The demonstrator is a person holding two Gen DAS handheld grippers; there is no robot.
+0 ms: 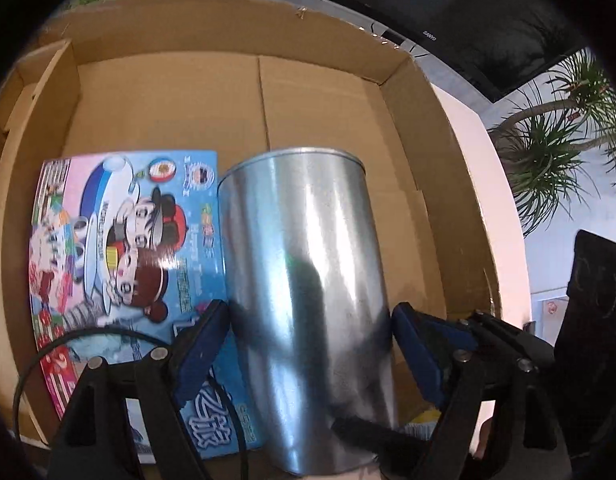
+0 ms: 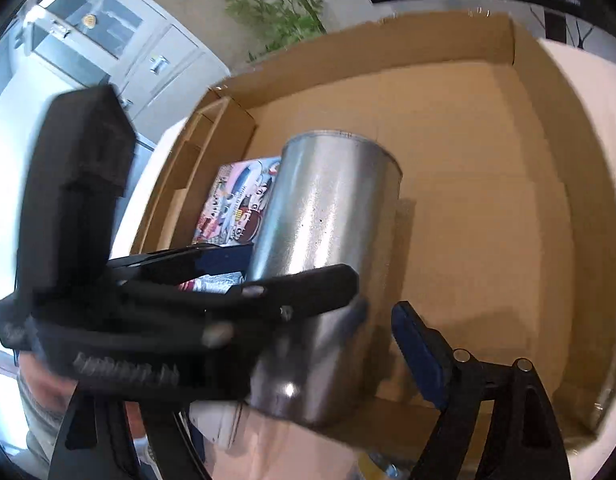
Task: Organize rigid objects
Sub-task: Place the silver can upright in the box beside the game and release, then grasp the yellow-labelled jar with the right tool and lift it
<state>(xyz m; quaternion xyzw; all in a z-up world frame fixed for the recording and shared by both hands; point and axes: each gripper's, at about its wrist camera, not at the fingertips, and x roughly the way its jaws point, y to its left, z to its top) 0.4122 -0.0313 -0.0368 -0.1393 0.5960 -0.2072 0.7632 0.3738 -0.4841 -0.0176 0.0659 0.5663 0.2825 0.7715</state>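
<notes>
i count one metal can (image 1: 308, 280), one picture box (image 1: 123, 248) and one cardboard box (image 1: 424, 148) in front of me. the cardboard box is wide and shallow, open on top, and sits on a white table (image 1: 492, 176). the picture box lies flat on its floor at the left, printed with cartoon figures on blue and pink. the metal can is a plain shiny cylinder, tilted, its far end over the box floor just right of the picture box.

my left claw (image 1: 308, 344) has one blue pad against each side of the can, gripping it near its lower end. from the right wrist camera i see that same claw across the can (image 2: 328, 208). my right claw (image 2: 380, 332) stands apart: its right blue finger (image 2: 420, 356) is clear of the can, with a gap showing; the left finger is hidden behind the other claw, so nothing is gripped there.

two leafy plants (image 1: 556, 148) stand beyond the table, and one dark screen (image 1: 448, 8).
</notes>
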